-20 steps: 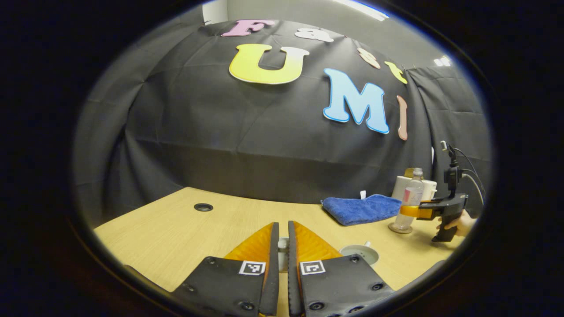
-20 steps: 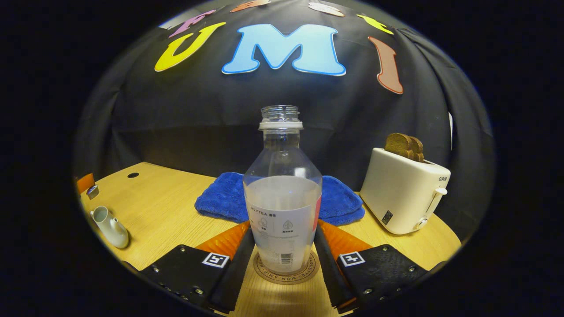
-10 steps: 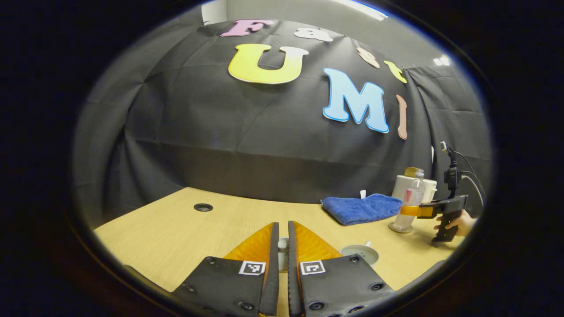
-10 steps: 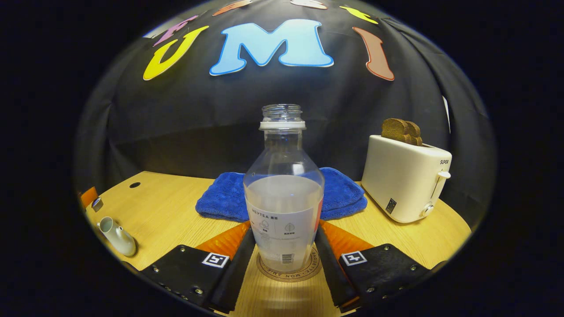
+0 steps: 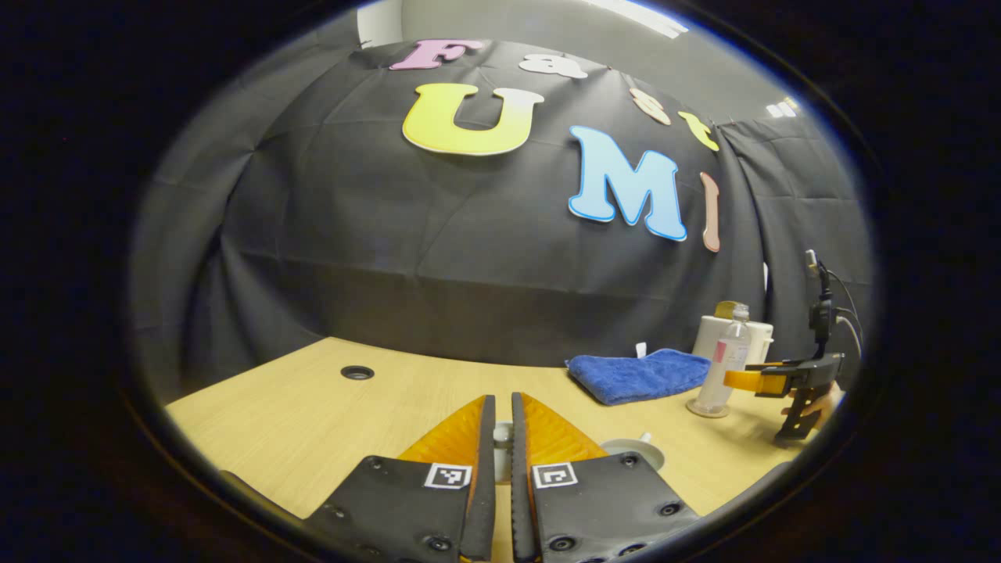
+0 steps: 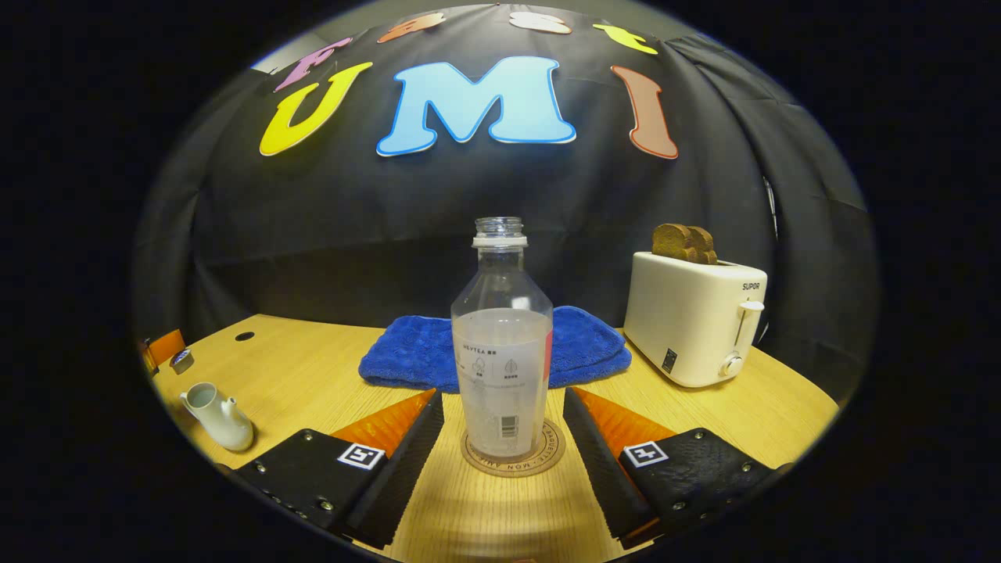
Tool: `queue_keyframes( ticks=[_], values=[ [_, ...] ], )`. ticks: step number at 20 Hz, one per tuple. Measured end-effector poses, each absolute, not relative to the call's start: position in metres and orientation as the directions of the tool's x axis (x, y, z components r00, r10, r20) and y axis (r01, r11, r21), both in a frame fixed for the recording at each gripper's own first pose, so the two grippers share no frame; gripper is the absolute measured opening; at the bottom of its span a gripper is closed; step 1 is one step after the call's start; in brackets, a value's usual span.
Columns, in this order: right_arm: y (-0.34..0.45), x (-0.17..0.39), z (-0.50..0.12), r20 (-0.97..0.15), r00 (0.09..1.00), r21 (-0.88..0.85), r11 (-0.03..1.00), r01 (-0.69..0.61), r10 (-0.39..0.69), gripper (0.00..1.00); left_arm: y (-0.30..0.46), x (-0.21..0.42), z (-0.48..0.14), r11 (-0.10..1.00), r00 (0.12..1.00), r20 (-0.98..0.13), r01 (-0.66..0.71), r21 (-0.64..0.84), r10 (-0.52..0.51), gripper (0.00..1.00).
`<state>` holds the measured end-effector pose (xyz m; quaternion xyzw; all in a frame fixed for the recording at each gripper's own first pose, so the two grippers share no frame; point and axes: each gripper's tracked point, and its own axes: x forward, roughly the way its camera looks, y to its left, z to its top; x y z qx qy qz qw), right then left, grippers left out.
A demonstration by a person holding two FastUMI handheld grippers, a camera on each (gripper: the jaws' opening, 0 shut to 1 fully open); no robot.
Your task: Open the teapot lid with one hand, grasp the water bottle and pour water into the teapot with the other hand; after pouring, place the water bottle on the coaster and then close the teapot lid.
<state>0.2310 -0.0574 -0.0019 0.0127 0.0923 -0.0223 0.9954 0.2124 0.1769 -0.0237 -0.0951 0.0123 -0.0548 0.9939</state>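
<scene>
Right claw (image 6: 502, 438) stands wide, its fingers clear on either side of the water bottle (image 6: 502, 367) upright on the coaster (image 6: 547, 460) near the surface's (image 6: 313, 375) front edge, while the left claw (image 5: 503, 446) is narrowed on the teapot lid (image 5: 502, 438), the lidless teapot (image 6: 217, 407) toward the left edge.

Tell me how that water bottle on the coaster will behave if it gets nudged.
The water bottle is tall, narrow and uncapped, so it would probably tip and spill. Being about half full, it likely has some steadying weight. Its clear, smooth wall looks slippery.
</scene>
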Motion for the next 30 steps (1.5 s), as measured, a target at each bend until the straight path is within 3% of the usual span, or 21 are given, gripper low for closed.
queue_keyframes(
  ticks=[7,14,22,30],
  values=[
    [-0.029,0.16,0.009,-0.106,0.994,-0.014,1.0,0.012,-0.013,0.95,0.146,0.201,-0.006,0.967,0.987,0.025,0.163,-0.194,-0.161,0.16],
    [-0.008,0.11,0.019,-0.04,0.999,-0.041,0.999,0.019,-0.021,0.95,0.092,0.193,0.003,0.965,0.97,0.029,0.244,-0.101,-0.242,0.15],
    [0.011,0.102,0.013,-0.047,0.998,0.006,0.999,-0.051,0.051,0.95,0.071,0.21,-0.026,0.973,0.972,-0.05,0.231,-0.009,-0.232,0.15],
    [0.013,0.104,0.005,-0.066,0.995,-0.011,0.997,-0.077,0.076,0.95,0.073,0.209,-0.024,0.977,0.976,-0.043,0.214,0.001,-0.213,0.15]
  ],
)
